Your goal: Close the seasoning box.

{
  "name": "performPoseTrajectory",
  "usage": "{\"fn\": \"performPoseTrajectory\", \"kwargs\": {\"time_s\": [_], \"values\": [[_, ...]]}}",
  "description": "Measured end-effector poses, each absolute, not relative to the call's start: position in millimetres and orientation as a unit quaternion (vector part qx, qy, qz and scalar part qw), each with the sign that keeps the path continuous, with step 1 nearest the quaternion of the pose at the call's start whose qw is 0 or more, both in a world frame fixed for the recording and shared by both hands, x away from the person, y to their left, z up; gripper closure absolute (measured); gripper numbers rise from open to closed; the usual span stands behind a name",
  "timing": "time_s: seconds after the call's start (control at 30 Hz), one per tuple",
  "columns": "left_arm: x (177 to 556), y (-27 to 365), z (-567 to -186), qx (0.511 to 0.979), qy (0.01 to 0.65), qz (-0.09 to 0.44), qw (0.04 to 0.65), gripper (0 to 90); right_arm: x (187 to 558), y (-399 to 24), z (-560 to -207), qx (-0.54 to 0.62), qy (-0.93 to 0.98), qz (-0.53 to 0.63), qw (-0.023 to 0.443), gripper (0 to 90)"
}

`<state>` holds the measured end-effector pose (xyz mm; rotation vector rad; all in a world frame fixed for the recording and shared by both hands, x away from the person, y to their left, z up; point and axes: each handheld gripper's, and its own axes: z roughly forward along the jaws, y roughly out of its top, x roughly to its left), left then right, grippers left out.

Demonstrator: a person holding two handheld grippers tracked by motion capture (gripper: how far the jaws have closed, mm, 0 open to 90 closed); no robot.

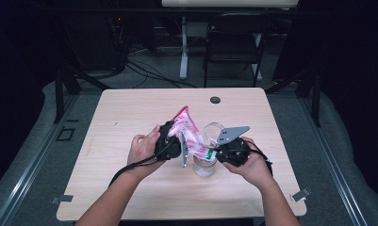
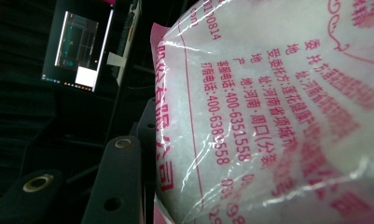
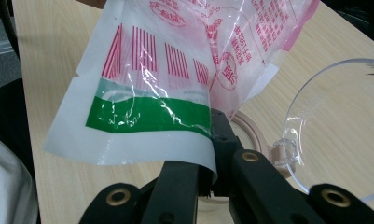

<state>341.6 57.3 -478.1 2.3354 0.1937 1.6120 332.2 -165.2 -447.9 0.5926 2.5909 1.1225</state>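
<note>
A person at a pale wooden worktop [image 1: 130, 188] holds a plastic bag of white crystals [image 1: 189, 134] tilted over a clear glass jar [image 1: 204, 165], which stands on the worktop near its front edge. The jar's hinged clear lid [image 1: 214, 129] stands open just behind the jar. The left hand-held gripper [image 1: 170, 143], to the left of the jar, is clamped on the full upper body of the bag, its jaws pressed against the bulging film in the left gripper view [image 2: 268, 116]. The right hand-held gripper [image 1: 229, 151], just right of the jar, has its jaws together, pinching the bag's flat lower corner [image 3: 142, 121] directly above the jar's mouth. The step in hand looks like pouring the bag's contents into the jar. To do it well, the pinched corner should stay centred over the mouth and low to it, while the left side lifts the bulk slowly so the grains run in a thin stream and do not spill onto the worktop or strike the open lid. Printing on the bag is pink Chinese text, with a green band and pink barcode-like stripes near the corner. Legible digits read 400-6351558, beside characters for a Henan, Zhoukou address; other lines are too blurred to read.
</note>
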Motion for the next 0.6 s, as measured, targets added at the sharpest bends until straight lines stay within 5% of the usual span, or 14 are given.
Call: {"fn": "performPoseTrajectory", "kwargs": {"time_s": [0.6], "values": [[339.4, 55.5, -475.2, 0.806, 0.057, 0.572, 0.142, 58.8, 333.2, -165.7, -450.2, 0.204, 0.891, 0.384, 0.128, 90.0]]}}
